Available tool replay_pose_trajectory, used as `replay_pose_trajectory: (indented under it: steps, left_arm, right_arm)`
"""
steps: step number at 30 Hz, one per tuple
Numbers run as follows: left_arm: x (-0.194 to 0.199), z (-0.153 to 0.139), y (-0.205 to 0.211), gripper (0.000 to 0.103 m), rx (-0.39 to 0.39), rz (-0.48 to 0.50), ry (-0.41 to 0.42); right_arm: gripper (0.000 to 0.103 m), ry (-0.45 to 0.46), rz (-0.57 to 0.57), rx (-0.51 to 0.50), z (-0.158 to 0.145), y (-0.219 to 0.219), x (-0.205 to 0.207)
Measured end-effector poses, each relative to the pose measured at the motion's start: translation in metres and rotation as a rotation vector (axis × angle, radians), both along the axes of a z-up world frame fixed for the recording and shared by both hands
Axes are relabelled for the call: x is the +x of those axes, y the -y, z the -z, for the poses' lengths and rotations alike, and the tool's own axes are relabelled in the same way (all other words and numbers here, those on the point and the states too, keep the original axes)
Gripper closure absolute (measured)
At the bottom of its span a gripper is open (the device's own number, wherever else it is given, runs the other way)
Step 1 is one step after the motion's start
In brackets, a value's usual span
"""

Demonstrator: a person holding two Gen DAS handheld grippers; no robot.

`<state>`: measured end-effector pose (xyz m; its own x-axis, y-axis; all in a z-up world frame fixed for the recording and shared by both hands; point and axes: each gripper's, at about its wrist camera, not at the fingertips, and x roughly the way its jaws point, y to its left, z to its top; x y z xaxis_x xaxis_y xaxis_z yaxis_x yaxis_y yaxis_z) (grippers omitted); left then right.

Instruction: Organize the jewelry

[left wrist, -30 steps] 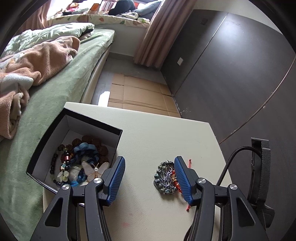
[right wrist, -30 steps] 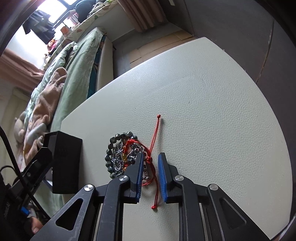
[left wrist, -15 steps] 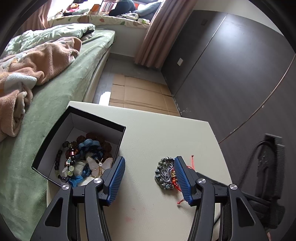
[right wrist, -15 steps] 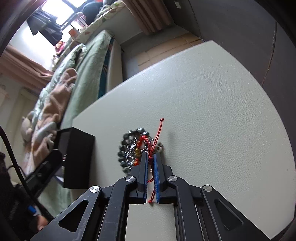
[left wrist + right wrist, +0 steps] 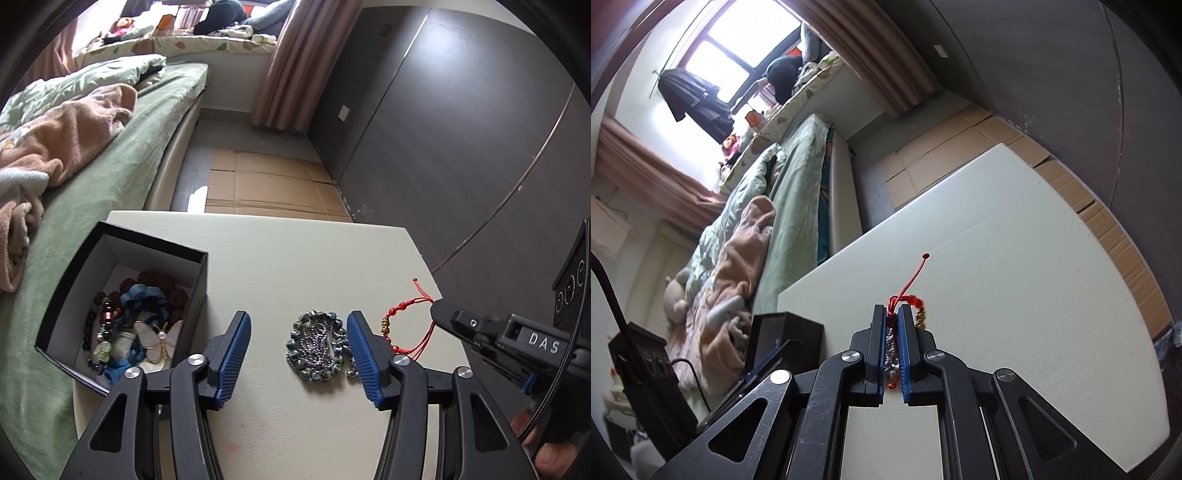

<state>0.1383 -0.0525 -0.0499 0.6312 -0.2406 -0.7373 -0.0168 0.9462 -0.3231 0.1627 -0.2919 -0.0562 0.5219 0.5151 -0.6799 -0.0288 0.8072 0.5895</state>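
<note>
The right claw (image 5: 894, 325) has pinched shut on the red cord bracelet (image 5: 404, 325) and lifted it clear of the desk (image 5: 314, 258); a second ago its jaws stood apart around the cord, which lay tangled against the bead bracelet (image 5: 317, 349). Now the red loop with its small gold beads hangs from the claw tip to the right of the bead bracelet, apart from it, one tail sticking up past the jaws. In the right wrist view something silvery shows between the jaws below the cord; whether that is chain caught up with it or the heap seen beyond cannot be told. The bead bracelet, with a fine chain heaped inside its ring, stays flat on the desk between the fingers of the left claw (image 5: 299, 354), whose jaws are narrowing a little but grip nothing. So the two pieces look separated, and the red one seems ready to go to the box (image 5: 155, 247) at the left, which already holds several pieces.
</note>
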Motion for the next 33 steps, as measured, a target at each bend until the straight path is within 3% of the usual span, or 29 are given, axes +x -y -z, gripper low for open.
replay_pose_trajectory:
  steps: [9, 17, 28, 29, 31, 33]
  left_arm:
    - [0.009, 0.015, 0.031, 0.057, 0.005, 0.078, -0.038]
    - [0.017, 0.035, 0.061, 0.057, 0.092, 0.118, -0.063]
    - [0.012, 0.055, 0.099, 0.057, 0.358, 0.186, -0.030]
    - [0.011, 0.058, 0.100, 0.059, 0.375, 0.189, -0.031]
    - [0.010, 0.059, 0.101, 0.075, 0.398, 0.189, -0.018]
    - [0.009, 0.057, 0.099, 0.077, 0.403, 0.187, -0.018]
  right_arm:
    - [0.096, -0.033, 0.080, 0.041, 0.001, 0.028, 0.007]
    - [0.096, -0.044, 0.132, 0.053, -0.004, 0.045, -0.003]
    - [0.096, -0.055, 0.162, 0.072, -0.003, 0.061, -0.008]
    - [0.096, -0.055, 0.161, 0.074, -0.003, 0.062, -0.008]
    - [0.096, -0.055, 0.160, 0.075, -0.003, 0.062, -0.009]
    - [0.096, -0.057, 0.158, 0.077, -0.003, 0.062, -0.009]
